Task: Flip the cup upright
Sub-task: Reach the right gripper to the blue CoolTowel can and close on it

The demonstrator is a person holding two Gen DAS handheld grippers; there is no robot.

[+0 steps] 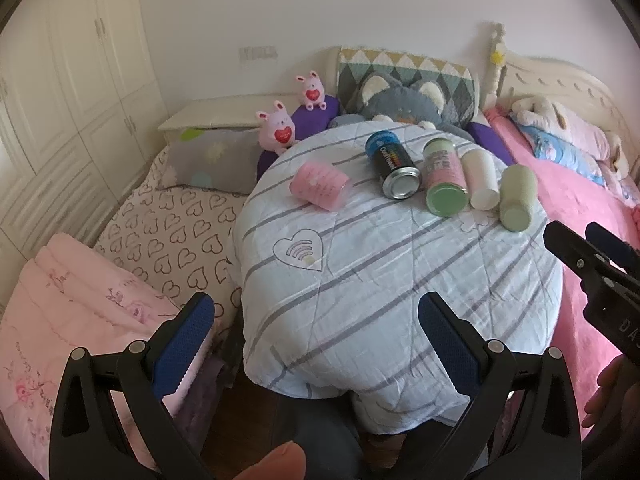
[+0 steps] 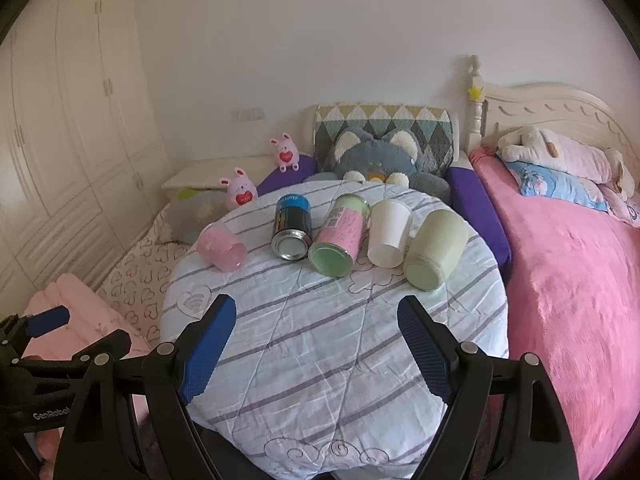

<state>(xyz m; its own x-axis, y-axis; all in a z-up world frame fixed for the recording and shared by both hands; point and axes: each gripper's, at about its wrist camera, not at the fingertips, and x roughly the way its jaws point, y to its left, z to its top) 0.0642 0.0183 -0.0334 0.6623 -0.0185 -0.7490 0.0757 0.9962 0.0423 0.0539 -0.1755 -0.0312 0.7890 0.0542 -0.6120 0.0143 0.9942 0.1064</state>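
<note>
Surveying the round table under its white grey-striped quilted cloth (image 2: 320,340), we note five containers lying on their sides; the pale green ceramic cup (image 2: 436,254) lies rightmost. Our left gripper (image 1: 316,344) and right gripper (image 2: 316,344) stand spread, empty.

1. Plain white wall (image 2: 320,40) behind, soft daylight.
2. Cream wardrobe (image 2: 72,120) on left, panelled doors.
3. Cream carved headboard (image 2: 552,108) at right, pink bedspread (image 2: 568,280) below.
4. Low white bedside cabinet (image 1: 216,114) near the wall.
</note>
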